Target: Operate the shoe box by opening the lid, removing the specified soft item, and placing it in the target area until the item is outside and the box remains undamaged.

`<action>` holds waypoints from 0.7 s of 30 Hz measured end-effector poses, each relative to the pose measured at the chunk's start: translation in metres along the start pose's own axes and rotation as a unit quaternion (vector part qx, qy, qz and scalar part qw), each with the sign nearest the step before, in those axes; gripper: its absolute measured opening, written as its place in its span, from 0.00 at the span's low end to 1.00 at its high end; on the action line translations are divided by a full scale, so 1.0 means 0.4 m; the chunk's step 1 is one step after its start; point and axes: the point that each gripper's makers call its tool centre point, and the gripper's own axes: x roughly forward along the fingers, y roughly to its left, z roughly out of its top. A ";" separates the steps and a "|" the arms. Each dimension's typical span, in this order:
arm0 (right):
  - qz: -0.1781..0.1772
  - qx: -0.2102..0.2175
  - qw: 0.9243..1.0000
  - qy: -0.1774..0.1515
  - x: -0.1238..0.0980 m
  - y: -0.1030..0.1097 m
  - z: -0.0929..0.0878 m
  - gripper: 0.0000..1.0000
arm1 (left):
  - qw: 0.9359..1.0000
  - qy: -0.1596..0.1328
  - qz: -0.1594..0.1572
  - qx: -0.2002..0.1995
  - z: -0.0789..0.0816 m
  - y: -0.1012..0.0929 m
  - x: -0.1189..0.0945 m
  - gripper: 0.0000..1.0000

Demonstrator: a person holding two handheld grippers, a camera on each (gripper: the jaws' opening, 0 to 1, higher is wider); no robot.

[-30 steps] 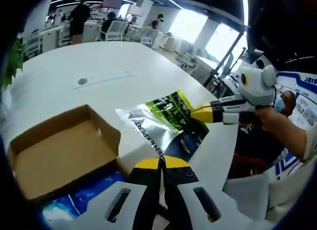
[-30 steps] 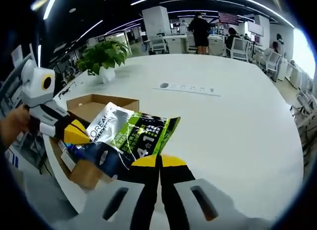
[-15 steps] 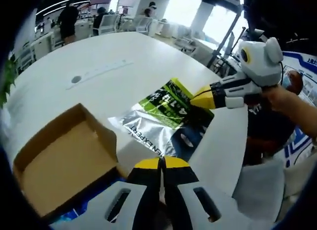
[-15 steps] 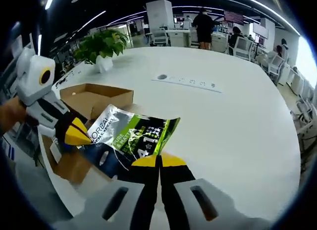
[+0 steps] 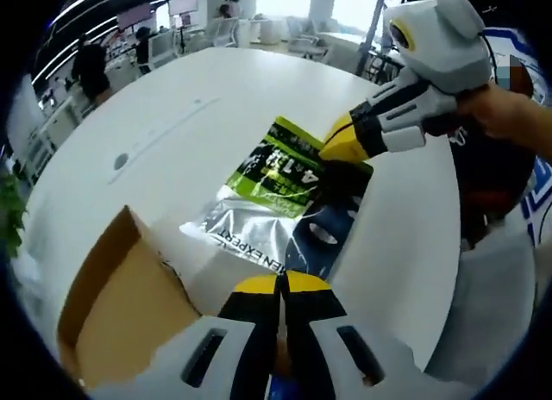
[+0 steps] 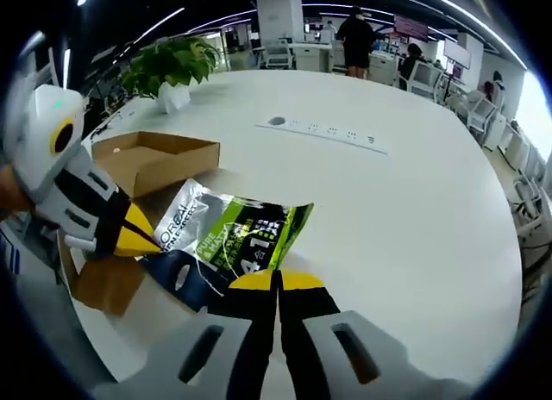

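Note:
A soft pouch (image 5: 280, 193), silver, green and dark blue, hangs stretched between my two grippers above the white table (image 5: 172, 115). My left gripper (image 5: 278, 284) is shut on its dark blue end. My right gripper (image 5: 343, 145) comes in from the upper right and pinches the green end. In the right gripper view, the pouch (image 6: 233, 236) runs from my right gripper (image 6: 278, 281), shut on it, to the left gripper (image 6: 142, 241) at the left. The open cardboard shoe box (image 6: 155, 159) lies behind the pouch; in the left gripper view the box (image 5: 121, 314) is at lower left.
A potted plant (image 6: 172, 64) stands at the table's far left. A flush socket strip (image 6: 323, 131) lies across the middle of the table (image 6: 414, 210). A brown box flap (image 6: 95, 284) hangs at the near edge. People and desks fill the background.
Both grippers have kept their hold on the pouch and carried it further away from the box, over the table. The left gripper looms larger in the right gripper view.

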 end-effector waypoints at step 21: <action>-0.009 0.011 1.000 0.007 0.062 -0.025 -0.025 0.00 | 0.985 0.059 0.048 0.156 -0.010 0.014 0.064 0.00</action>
